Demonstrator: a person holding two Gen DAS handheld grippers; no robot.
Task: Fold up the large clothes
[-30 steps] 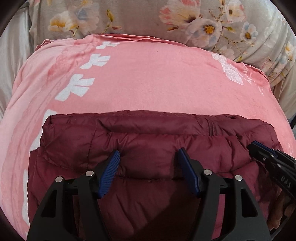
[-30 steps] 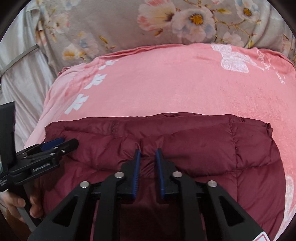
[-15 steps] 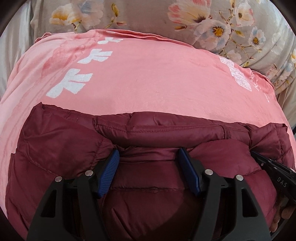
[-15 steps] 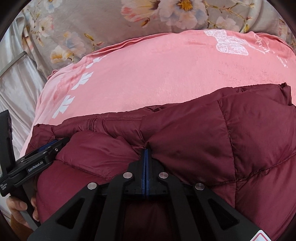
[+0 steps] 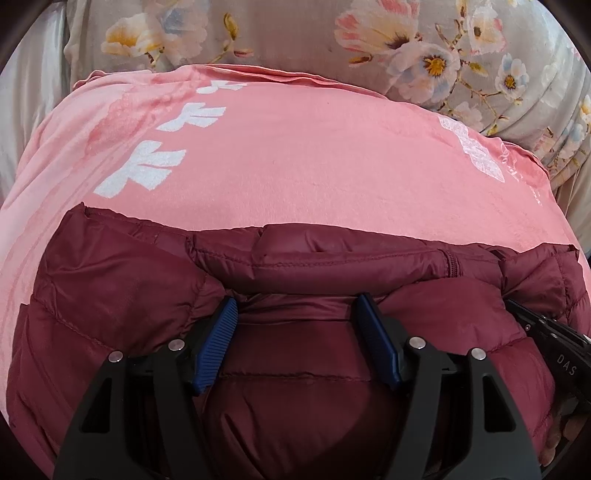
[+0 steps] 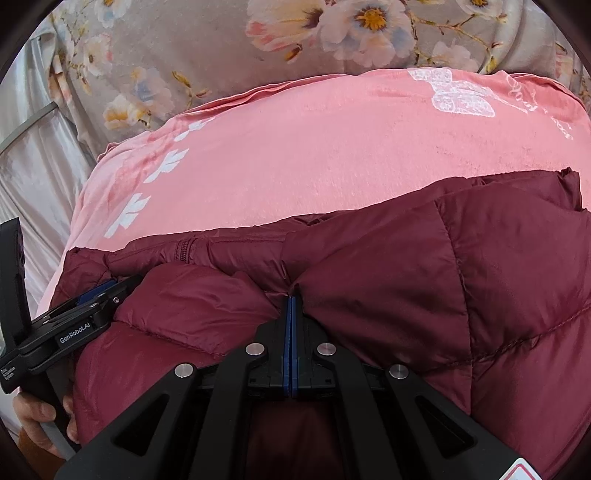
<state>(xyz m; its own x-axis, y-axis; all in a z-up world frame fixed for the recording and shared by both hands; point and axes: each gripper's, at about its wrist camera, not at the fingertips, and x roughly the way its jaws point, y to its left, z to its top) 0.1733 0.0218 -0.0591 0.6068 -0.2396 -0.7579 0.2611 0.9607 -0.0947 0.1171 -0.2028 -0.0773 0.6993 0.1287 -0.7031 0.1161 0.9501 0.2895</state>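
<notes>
The maroon puffer jacket point(image 5: 295, 387) is lying partly folded on the pink blanket point(image 5: 314, 166), judged midway; the right gripper point(image 6: 291, 306) is being kept clenched on a pinch of its near fabric; the left gripper point(image 5: 297, 328) is being held released, its pads spread astride a puffed section. Further folds are judged remaining.

Two fisheye views, each mounted just behind a gripper's fingers and angled steeply down across the bed. Left wrist view: set very close over the maroon puffer jacket point(image 5: 122, 295), facing the far floral bedding point(image 5: 295, 33), with the right gripper point(image 5: 546, 332) intruding at the right edge. Right wrist view: equally close, looking the same way, with the left gripper point(image 6: 92, 306) at its left edge. Shared by both: jacket, pink blanket point(image 5: 314, 155) and floral bedding.
</notes>
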